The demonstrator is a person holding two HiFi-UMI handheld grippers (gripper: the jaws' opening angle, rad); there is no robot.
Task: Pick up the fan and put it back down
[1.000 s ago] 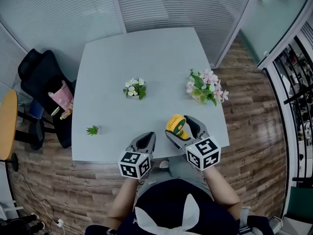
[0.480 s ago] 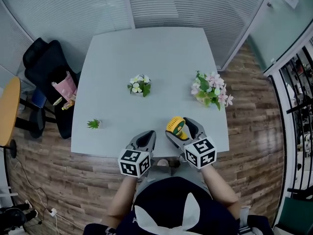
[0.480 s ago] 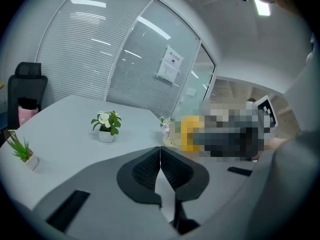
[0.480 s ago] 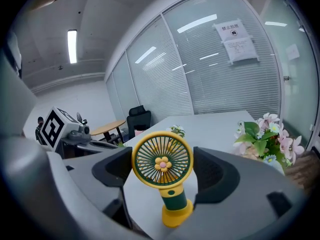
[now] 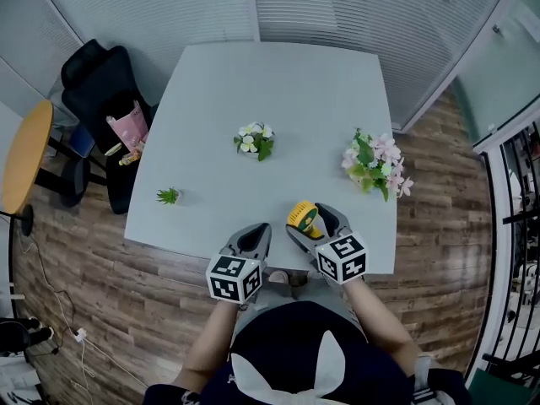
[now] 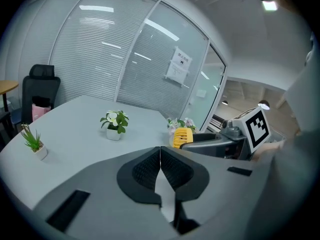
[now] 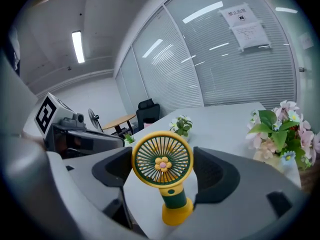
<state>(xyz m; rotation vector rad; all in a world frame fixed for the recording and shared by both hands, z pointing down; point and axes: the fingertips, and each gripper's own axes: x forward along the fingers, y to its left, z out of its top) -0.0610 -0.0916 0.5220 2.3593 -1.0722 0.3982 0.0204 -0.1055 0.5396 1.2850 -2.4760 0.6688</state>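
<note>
A small yellow and green hand fan point(image 5: 302, 216) point(image 7: 162, 164) stands upright between the jaws of my right gripper point(image 5: 310, 223) point(image 7: 165, 170), near the front edge of the grey table point(image 5: 278, 91). The pads sit against both sides of the round fan head, so the gripper is shut on it. The fan's base is close over the tabletop; I cannot tell whether it touches. My left gripper point(image 5: 255, 231) point(image 6: 160, 151) hovers beside it at the table's front edge, shut and with nothing in it. In the left gripper view the fan point(image 6: 183, 136) shows to the right, inside the right gripper point(image 6: 215, 144).
On the table are a small white-flowered pot point(image 5: 255, 140), a pink bouquet point(image 5: 375, 163) at the right and a tiny green plant point(image 5: 169, 196) at the left. A black chair point(image 5: 101, 99) holding a pink bag point(image 5: 126, 129) and a round wooden table point(image 5: 21, 167) stand left.
My right gripper has sunk a little with the fan still between its jaws. The left gripper has stayed put. The head view has shifted, so the table sits further right.
</note>
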